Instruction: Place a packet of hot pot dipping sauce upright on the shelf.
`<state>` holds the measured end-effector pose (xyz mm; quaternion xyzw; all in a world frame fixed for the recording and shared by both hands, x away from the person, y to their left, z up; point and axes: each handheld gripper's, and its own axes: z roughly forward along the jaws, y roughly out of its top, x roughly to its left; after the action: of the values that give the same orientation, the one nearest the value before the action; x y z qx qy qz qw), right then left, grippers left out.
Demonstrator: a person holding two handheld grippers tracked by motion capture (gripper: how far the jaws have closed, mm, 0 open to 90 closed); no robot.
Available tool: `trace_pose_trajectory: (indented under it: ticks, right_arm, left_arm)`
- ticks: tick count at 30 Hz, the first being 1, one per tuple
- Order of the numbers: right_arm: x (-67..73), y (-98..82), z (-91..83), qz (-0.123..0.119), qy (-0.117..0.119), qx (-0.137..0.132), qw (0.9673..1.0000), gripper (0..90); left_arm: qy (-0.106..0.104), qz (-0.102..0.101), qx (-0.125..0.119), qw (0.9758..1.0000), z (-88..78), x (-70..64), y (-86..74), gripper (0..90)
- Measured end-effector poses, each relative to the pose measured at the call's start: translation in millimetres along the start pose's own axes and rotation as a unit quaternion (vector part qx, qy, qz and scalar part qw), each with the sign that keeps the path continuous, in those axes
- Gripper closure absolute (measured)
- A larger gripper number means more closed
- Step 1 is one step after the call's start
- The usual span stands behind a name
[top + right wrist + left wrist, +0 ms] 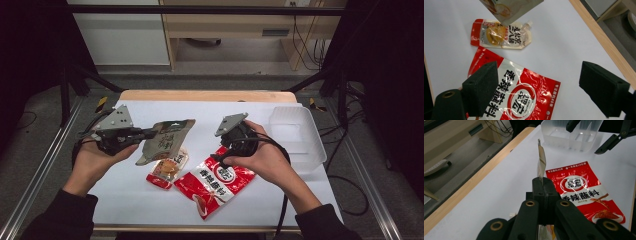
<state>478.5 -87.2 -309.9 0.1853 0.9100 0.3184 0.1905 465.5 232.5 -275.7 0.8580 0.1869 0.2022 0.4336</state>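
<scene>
On a white-covered worktop [150,210], a person's left gripper [150,133] is clamped on the edge of a grey-brown pouch [167,140], holding it lifted off the surface at the left of the high view. Seen edge-on in the left gripper view, the pouch [541,161] rises as a thin strip from between the pressed-together jaws.

Beneath the raised pouch lies a small red-and-clear sauce sachet [169,171] with a spout at one corner, flat on the worktop. Just beside it, toward the person, a larger red packet [216,186] with white lettering and a round logo lies flat too, touching or very nearly touching the sachet; the angle leaves that unclear.

The right gripper [220,159] hovers over the upper end of the red packet [524,97], its two black jaws standing wide apart with nothing between them, as the right gripper view shows.

A clear plastic tray [316,150] sits at the right edge of the worktop, well apart from the packets.
</scene>
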Motion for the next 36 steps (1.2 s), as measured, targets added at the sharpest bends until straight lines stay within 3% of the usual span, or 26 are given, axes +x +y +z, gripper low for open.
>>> trace_pose_trajectory:
  ticks: [11, 19, 24, 31, 33, 35, 36]
  right_arm:
    - [-14.6, 6.3, 0.0, -0.012, 0.013, 0.002, 0.9998, 14.7]
    - [-23.2, 14.0, 4.0, -0.034, 0.019, 0.010, 0.9992, 14.3]
    - [-26.7, 18.3, 10.9, -0.045, 0.016, 0.002, 0.9988, 16.3]
    - [-20.9, 17.0, 16.1, -0.076, 0.032, 0.001, 0.9966, 24.0]
    - [-17.8, 14.8, 17.4, -0.081, 0.039, 0.003, 0.9959, 32.9]
    - [-17.2, 13.8, 18.0, -0.084, 0.041, 0.006, 0.9956, 35.6]
    - [-16.2, 11.5, 18.7, -0.089, 0.046, 0.011, 0.9949, 43.6]
  left_arm:
    - [-0.022, 0.020, 0.009, 0.9995, 11.0, 1.9, 13.9, 90.0]
    - [-0.049, 0.036, 0.021, 0.9979, 33.7, 1.4, 21.9, 90.0]
    - [-0.068, 0.042, 0.021, 0.9966, 44.4, -5.0, 26.4, 90.0]
    - [-0.081, 0.052, 0.016, 0.9952, 51.1, -17.3, 33.0, 90.0]
    - [-0.084, 0.054, 0.014, 0.9949, 52.5, -20.4, 34.6, 90.0]
    - [-0.087, 0.057, 0.011, 0.9945, 53.5, -23.5, 36.7, 90.0]
    - [-0.089, 0.059, 0.010, 0.9943, 54.2, -25.3, 37.7, 90.0]
